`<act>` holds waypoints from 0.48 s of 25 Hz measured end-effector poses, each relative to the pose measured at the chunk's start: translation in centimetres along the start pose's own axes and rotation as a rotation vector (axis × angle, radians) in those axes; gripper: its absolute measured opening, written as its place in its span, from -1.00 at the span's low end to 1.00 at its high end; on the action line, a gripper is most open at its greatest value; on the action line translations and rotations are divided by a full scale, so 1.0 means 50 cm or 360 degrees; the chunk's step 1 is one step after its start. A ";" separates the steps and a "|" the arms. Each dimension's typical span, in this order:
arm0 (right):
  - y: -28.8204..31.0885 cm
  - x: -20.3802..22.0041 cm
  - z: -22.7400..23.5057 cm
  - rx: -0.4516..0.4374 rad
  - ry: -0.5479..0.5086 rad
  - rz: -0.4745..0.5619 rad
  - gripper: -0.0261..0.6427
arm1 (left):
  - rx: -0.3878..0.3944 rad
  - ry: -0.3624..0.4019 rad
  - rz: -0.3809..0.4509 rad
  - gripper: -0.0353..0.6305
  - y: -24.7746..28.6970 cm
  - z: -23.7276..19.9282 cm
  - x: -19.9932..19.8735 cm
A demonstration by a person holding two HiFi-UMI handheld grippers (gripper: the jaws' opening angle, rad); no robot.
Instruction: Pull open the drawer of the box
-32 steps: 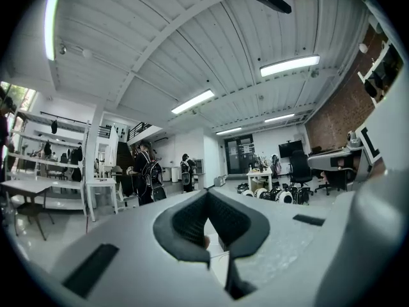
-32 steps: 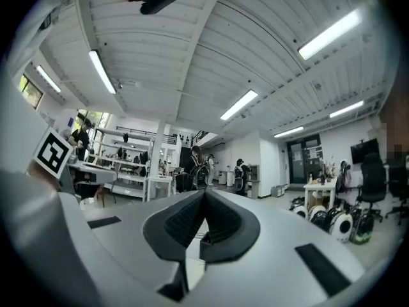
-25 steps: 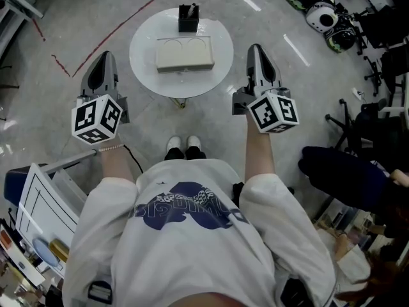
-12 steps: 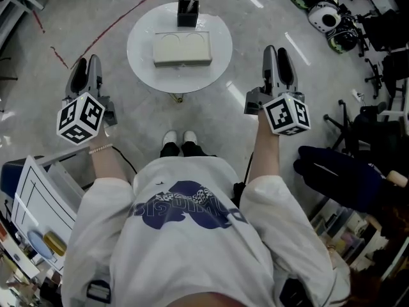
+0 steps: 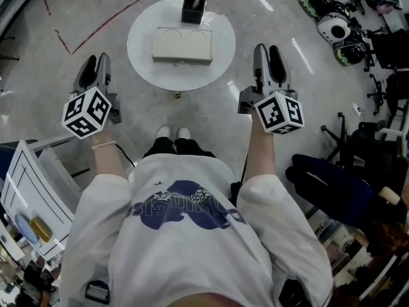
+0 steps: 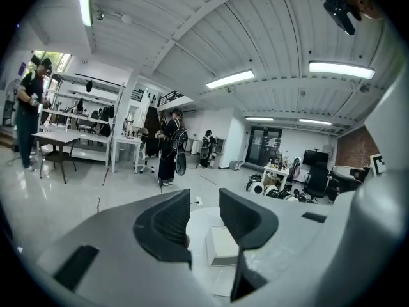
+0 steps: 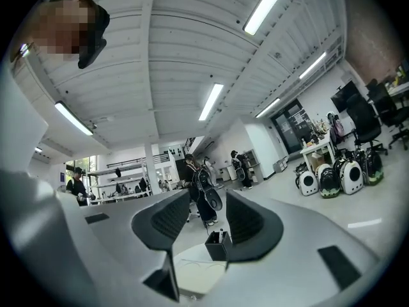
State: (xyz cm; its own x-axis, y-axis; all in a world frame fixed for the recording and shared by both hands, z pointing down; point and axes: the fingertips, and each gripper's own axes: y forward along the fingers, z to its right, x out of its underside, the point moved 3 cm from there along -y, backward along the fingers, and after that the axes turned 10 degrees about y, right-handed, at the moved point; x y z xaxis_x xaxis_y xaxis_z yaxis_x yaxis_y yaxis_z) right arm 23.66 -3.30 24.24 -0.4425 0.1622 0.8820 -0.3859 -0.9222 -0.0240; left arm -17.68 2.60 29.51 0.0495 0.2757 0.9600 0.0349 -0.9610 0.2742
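Now both grippers hang released and empty, the left gripper (image 5: 94,70) at 9 o'clock and the right gripper (image 5: 269,56) at 3 o'clock of the round counter (image 5: 142,50). The box (image 5: 182,45) sits mid-counter, untouched. Its drawer front is unclear from above. My advice: brace the box with one gripper, pinch the front squarely and pull straight toward 6 o'clock.

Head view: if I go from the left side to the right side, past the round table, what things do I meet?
left gripper → box → right gripper
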 end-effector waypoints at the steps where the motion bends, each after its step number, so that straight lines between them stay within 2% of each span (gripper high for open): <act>1: 0.007 0.004 0.001 -0.0009 0.0000 -0.0009 -0.46 | -0.0004 -0.0002 -0.0003 -0.52 0.003 0.001 0.003; 6: 0.042 0.029 0.002 -0.0025 -0.0003 -0.0063 -0.46 | 0.0020 -0.0001 -0.0064 -0.52 0.040 0.010 0.025; 12: 0.092 0.088 -0.008 0.0003 -0.0038 -0.0155 -0.46 | 0.0135 -0.0015 -0.0235 -0.52 0.125 0.017 0.094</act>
State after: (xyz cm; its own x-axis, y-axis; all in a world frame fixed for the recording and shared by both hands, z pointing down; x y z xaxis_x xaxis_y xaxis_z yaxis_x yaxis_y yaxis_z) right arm 19.63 -6.70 27.81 -0.3837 0.2427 0.8910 -0.4244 -0.9033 0.0633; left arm -16.36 -2.09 35.68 0.0468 0.4142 0.9090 0.1263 -0.9051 0.4060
